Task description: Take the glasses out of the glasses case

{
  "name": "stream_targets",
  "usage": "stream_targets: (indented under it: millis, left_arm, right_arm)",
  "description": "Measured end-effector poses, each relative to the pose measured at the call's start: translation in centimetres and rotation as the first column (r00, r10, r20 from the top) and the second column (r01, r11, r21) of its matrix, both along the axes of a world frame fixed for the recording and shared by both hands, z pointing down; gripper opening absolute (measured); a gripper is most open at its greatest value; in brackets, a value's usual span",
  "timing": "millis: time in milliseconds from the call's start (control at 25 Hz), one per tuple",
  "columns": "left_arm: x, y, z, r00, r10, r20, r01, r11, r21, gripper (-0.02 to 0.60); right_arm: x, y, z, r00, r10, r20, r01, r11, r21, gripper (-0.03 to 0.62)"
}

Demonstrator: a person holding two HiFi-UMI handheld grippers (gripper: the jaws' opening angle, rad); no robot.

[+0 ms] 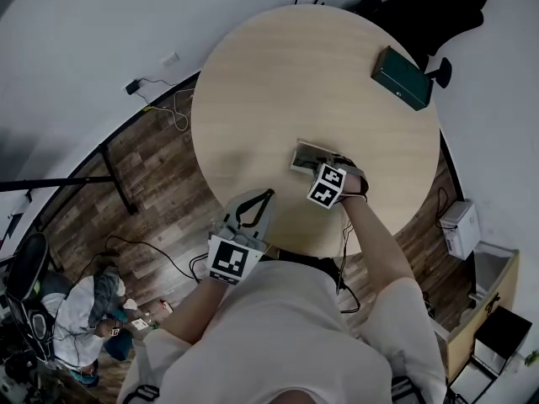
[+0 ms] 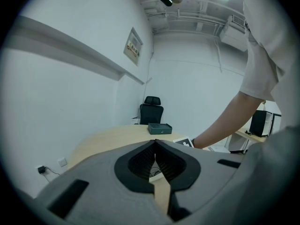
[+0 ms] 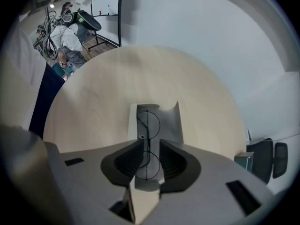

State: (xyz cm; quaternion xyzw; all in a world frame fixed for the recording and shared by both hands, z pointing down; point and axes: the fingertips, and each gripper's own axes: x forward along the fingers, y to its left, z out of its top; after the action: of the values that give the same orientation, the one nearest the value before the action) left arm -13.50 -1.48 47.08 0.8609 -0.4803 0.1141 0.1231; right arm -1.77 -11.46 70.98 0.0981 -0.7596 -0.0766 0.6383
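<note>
Right gripper [image 3: 151,146] hangs steeply nose-down over the open case [image 3: 171,125], which lies near the front edge of the round surface [image 3: 93,102]. Its fingers [image 3: 125,164] stand narrowly apart, touching nothing as far as I can see. The glasses [image 3: 149,122] lie in the case on the pale lining. The near lens sits between the fingers, the far lens shows beyond their tips, and the bridge is about level with the tips.

Left gripper [image 2: 154,143] hangs back by the person's body, over the near edge and well apart from the case. Its fingers [image 2: 140,163] are closed tip to tip with nothing between them.

This looks like the reach for the grasp, with the glasses not yet taken. To do it well, I'd say keep the frame centred in the gap and come down straight. Close softly on the thin wire at or near the bridge, not flat on a lens. That frame looks slight, so a hard squeeze could bend it and a loose one could let it slip. Then lift straight up, clear of the case walls. The case looks light and may ride up with the glasses, so the idle left gripper could pin it down.

The count:
- One case.
- One pair of glasses with two round lenses.
- One dark box [image 1: 402,77] at the far side of the surface.
- Two grippers.
</note>
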Motion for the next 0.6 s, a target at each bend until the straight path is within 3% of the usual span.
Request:
stream_targets:
  millis: [600]
  left_arm:
    - [-0.7,0.0,1.0,1.0,0.001,-0.03,-0.002,1.0,-0.022,0.008]
  right_arm:
    - [-0.5,0.1,1.6,0.995,-0.047,-0.093,0.042,0.998,-0.052,0.058]
